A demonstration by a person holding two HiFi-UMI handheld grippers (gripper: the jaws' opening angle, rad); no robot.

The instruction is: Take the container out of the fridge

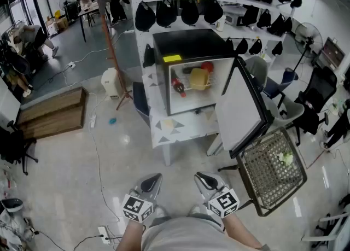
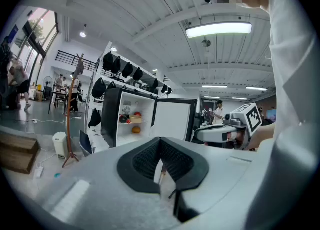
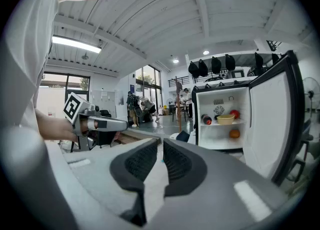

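Note:
A small black fridge [image 1: 188,42] stands open on a white table [image 1: 180,127], its door [image 1: 240,108] swung out to the right. On its shelf sits the yellow container [image 1: 200,79], with a red apple behind it and a dark bottle [image 1: 179,87] to its left. The container [image 2: 136,120] also shows far off in the left gripper view, and the container [image 3: 225,119] shows above an orange in the right gripper view. My left gripper [image 1: 156,177] and right gripper [image 1: 201,176] are held low near my body, well short of the fridge. Both are shut and hold nothing.
A wire mesh chair [image 1: 270,170] lies tipped at the right, below the open door. A coat stand [image 1: 112,42] and a white bin [image 1: 112,83] are left of the fridge. Shelves with black caps rise behind it. Wooden steps [image 1: 52,113] and people lie far left.

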